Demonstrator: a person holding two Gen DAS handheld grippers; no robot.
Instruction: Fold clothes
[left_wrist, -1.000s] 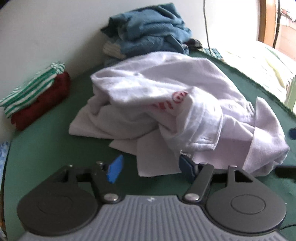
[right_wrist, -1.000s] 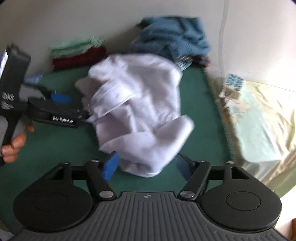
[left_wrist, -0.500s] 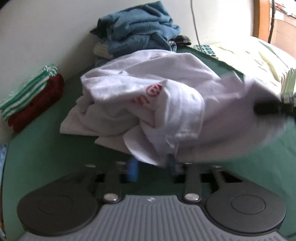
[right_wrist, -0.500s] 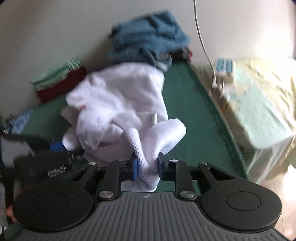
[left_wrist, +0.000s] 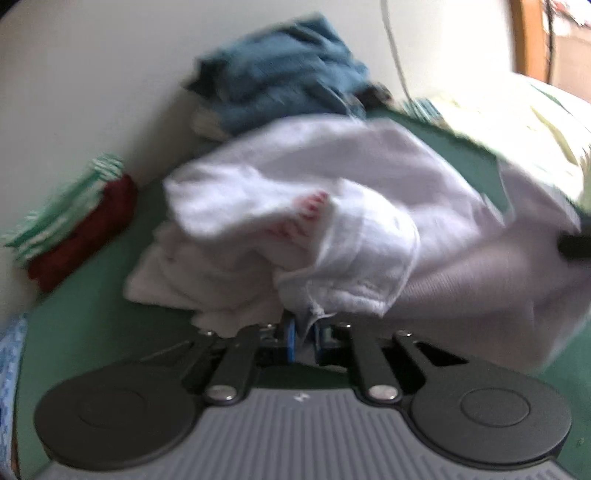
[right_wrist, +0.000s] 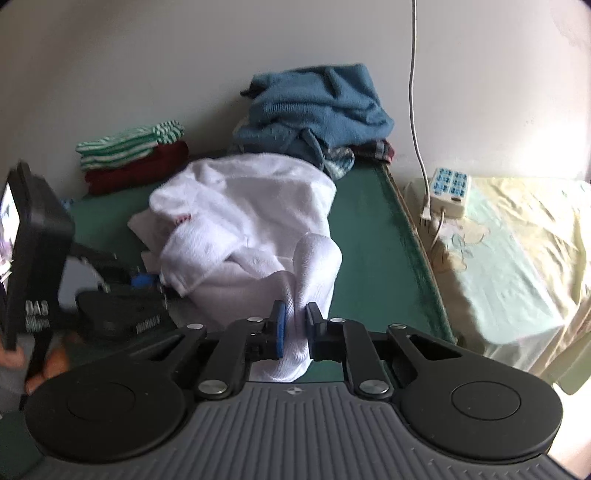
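Note:
A crumpled white shirt (left_wrist: 332, 206) (right_wrist: 243, 206) with a small red print lies heaped on the green table (left_wrist: 96, 317) (right_wrist: 365, 236). My left gripper (left_wrist: 303, 334) has its blue pads closing on a hem of the white shirt at its near edge, the cloth pinched between them. My right gripper (right_wrist: 294, 321) is likewise closing on a thick fold of the shirt's sleeve end, which bulges up between the jaws. In the right wrist view the left gripper (right_wrist: 147, 280) shows at the left, held by a person's hand (right_wrist: 48, 365).
Blue clothes (right_wrist: 317, 107) (left_wrist: 280, 88) are piled at the back against the wall. A folded green-striped and dark red stack (right_wrist: 133, 158) (left_wrist: 77, 229) sits at the back left. Right of the table are a bed with pale sheet (right_wrist: 517, 258), a power strip (right_wrist: 448, 190) and a hanging cable (right_wrist: 413, 92).
Both grippers went from wide open around the shirt's near edges to pinching cloth. The shirt's near folds have been drawn up and bunched toward the grippers.

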